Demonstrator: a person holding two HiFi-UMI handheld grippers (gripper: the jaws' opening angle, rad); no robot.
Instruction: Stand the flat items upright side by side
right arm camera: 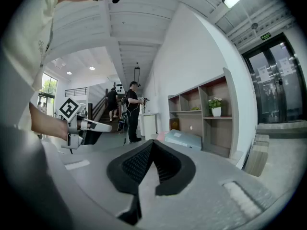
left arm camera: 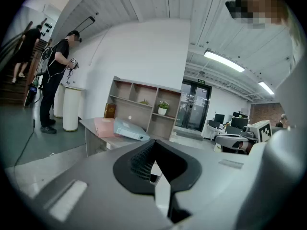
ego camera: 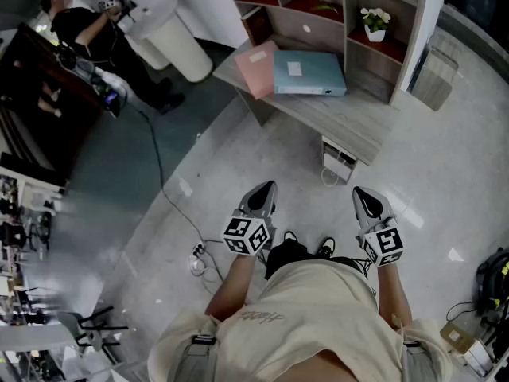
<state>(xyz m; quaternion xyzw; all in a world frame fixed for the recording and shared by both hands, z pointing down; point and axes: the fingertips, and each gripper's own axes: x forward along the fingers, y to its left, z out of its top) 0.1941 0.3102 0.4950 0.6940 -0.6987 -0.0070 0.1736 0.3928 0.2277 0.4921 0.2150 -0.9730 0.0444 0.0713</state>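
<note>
A pink folder [ego camera: 256,68] and a light blue binder [ego camera: 309,72] lie flat on the grey desk [ego camera: 350,126] ahead of me, the blue one overlapping the pink. They also show as the pink folder [left arm camera: 103,127] and blue binder [left arm camera: 130,129] in the left gripper view, and as the blue binder [right arm camera: 184,139] in the right gripper view. My left gripper [ego camera: 266,187] and right gripper [ego camera: 359,191] hang side by side well short of the desk, over the floor. Both are shut with nothing between the jaws.
A wooden shelf unit [ego camera: 334,6] with a small potted plant [ego camera: 374,22] stands at the back of the desk. A person [ego camera: 95,30] works by a white cylinder [ego camera: 171,34] at the far left. Cables [ego camera: 159,173] run across the floor; a power strip [ego camera: 197,253] lies near my feet.
</note>
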